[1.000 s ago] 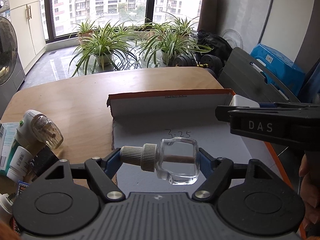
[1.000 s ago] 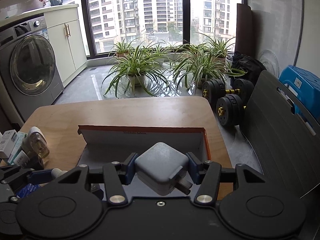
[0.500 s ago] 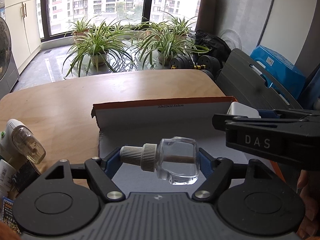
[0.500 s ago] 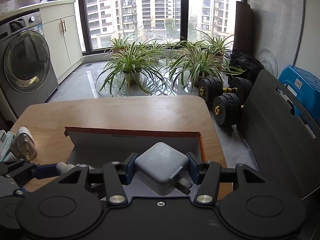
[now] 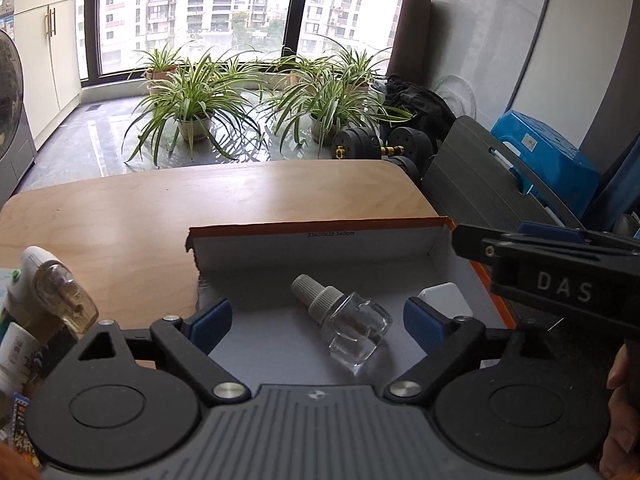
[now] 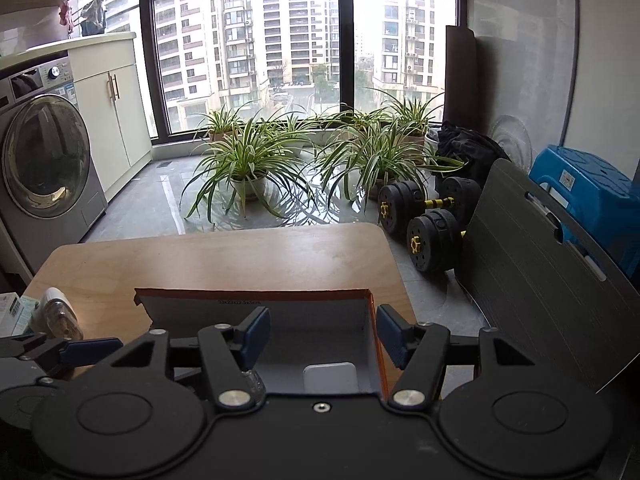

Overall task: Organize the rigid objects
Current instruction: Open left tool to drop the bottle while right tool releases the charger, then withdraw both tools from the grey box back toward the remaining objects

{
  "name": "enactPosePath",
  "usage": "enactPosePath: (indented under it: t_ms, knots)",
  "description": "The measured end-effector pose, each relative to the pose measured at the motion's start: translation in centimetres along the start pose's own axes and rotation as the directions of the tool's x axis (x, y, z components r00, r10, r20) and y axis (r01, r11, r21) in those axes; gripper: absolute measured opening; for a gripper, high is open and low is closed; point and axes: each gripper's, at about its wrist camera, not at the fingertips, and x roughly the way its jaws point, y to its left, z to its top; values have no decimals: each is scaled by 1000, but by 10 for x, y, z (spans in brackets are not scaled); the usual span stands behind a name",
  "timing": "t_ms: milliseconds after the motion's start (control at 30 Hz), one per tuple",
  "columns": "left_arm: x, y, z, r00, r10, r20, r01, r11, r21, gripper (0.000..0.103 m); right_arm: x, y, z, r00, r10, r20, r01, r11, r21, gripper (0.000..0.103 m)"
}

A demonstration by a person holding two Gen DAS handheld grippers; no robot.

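Left claw (image 5: pixel 316 316): jaws spread wide, just been opening, blue pads clear of everything. Between them but untouched, the clear glass bottle (image 5: pixel 352 330) lies on its side on the grey floor of the cardboard box (image 5: pixel 320 227), ribbed grey cap pointing toward the box's back wall.

Right claw (image 6: pixel 323 334): jaws also apart, just been opening, nothing pinched. Below and between them the white charger (image 6: pixel 330 377) lies flat on the box floor, close to the right-hand wall with its orange edge. In the left wrist view the same charger (image 5: pixel 442 299) shows just beside the left claw's right pad, to the right of the bottle, the two apart. The right claw's black body, lettered DAS, hangs over the box's right side.

Box sits open at the near right part of the wooden desk (image 5: pixel 160 208); back wall upright, left wall torn off ragged.

Near left edge of desk: a plug-in vaporiser with an amber bottle (image 5: pixel 60 296), lying among small white cartons and tubes, well apart from the box.

A hand (image 5: pixel 620 408) shows at the right margin of the left wrist view, under the right claw.
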Motion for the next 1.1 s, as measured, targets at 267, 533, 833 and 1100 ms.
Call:
enactPosePath:
  t_ms: [267,533,833,1100]
  knots:
    - [-38,5,-13,996,90,-10,-90,996,9,100,-39,6,-17,1000,-5,12,5,1000,17,84]
    - [-70,13,-25,992,126,9,-126,992,-7,101,-68,13,-38,1000,28,13,-29,998,55,86]
    - [-88,24,-42,989,148,18,-148,989,-26,102,-90,32,-50,998,54,22,-55,997,50,87]
    - [-101,37,-53,985,171,22,-170,984,-47,101,-94,49,-58,997,82,10,-82,996,32,87]
